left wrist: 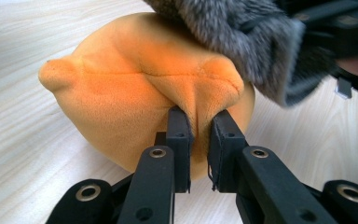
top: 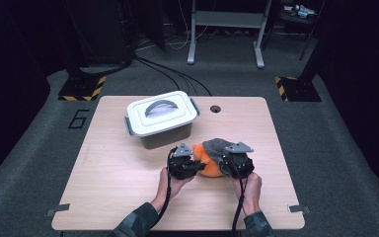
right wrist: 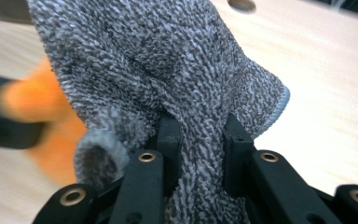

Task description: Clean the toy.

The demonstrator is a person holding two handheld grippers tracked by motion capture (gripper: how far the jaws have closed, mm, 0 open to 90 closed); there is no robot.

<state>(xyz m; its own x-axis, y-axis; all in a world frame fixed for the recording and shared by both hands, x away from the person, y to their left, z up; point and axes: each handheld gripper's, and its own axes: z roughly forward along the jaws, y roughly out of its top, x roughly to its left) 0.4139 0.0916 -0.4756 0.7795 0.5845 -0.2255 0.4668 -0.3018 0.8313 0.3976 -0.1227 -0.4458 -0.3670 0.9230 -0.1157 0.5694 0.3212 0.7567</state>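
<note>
An orange plush toy [top: 208,165] lies on the wooden table [top: 118,173] with a grey knitted cloth [top: 218,146] draped over its top. My left gripper [top: 195,167] is shut on a fold of the orange plush toy [left wrist: 140,98]; both pads pinch the fabric in the left gripper view, gripper [left wrist: 200,140]. My right gripper [top: 229,162] is shut on the grey cloth [right wrist: 168,70], which bunches between its pads in the right gripper view, gripper [right wrist: 198,144]. The two grippers sit side by side at the toy, near the table's front.
A grey storage box with a white lid and handle [top: 162,118] stands behind the toy at the table's back left. A round cable hole [top: 215,108] sits near the far edge. Bare wood lies to the left and front.
</note>
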